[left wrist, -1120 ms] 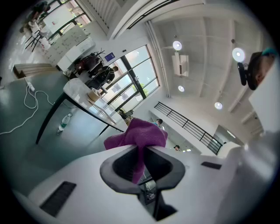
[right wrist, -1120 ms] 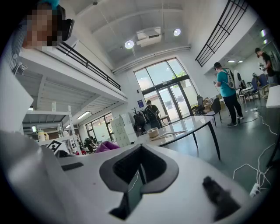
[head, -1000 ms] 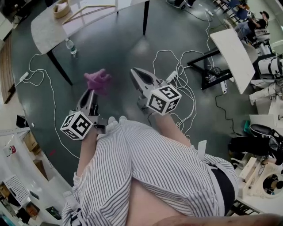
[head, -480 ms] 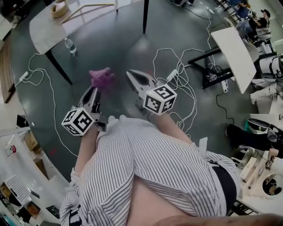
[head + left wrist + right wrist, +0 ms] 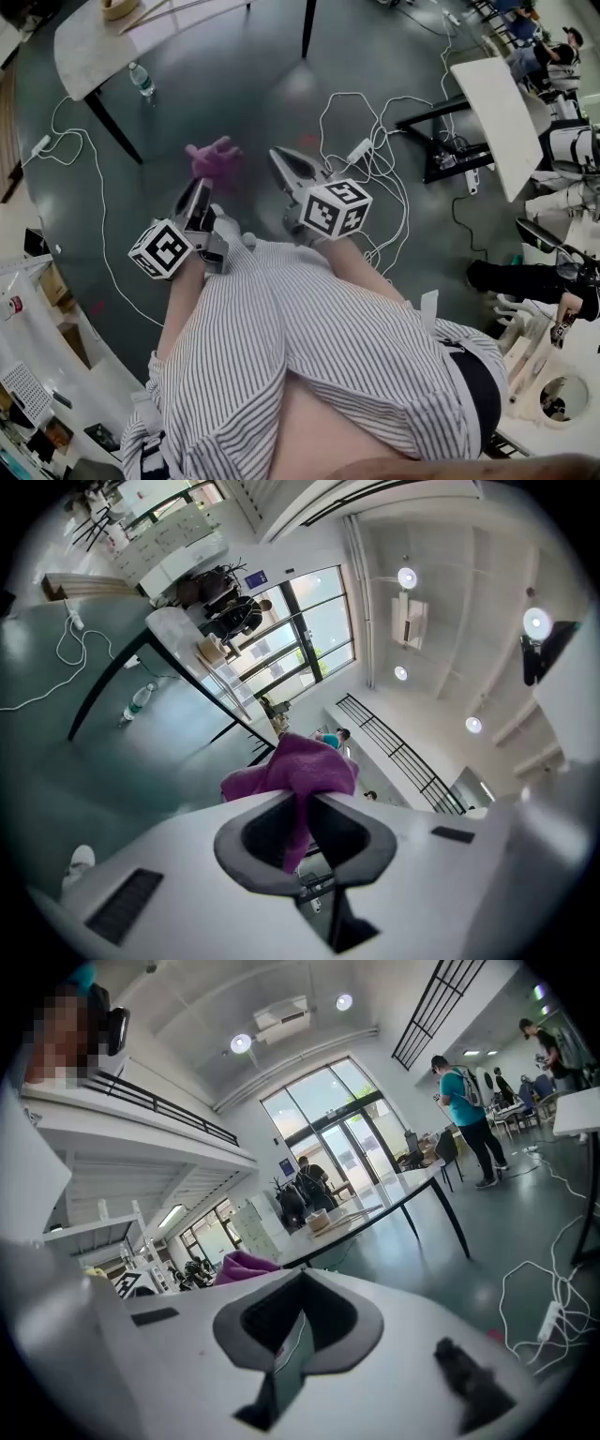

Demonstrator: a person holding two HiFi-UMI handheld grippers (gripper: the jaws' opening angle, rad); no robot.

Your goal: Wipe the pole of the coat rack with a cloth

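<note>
The purple cloth [image 5: 214,157] is pinched in the left tool [image 5: 200,187], bunched up past its tips, over the green floor [image 5: 234,75]. Just beside it, the right tool [image 5: 279,159] looks pressed together and empty. White cables [image 5: 375,159] trail across the floor nearby.

No legible text, number or brand was found in any view. The left marker cube [image 5: 161,249] and the right marker cube [image 5: 335,208] carried black-and-white square patterns only, no letters. A small blue sign [image 5: 255,577] by the windows was too small to read. The label on the water bottle [image 5: 142,81] could not be read either.
</note>
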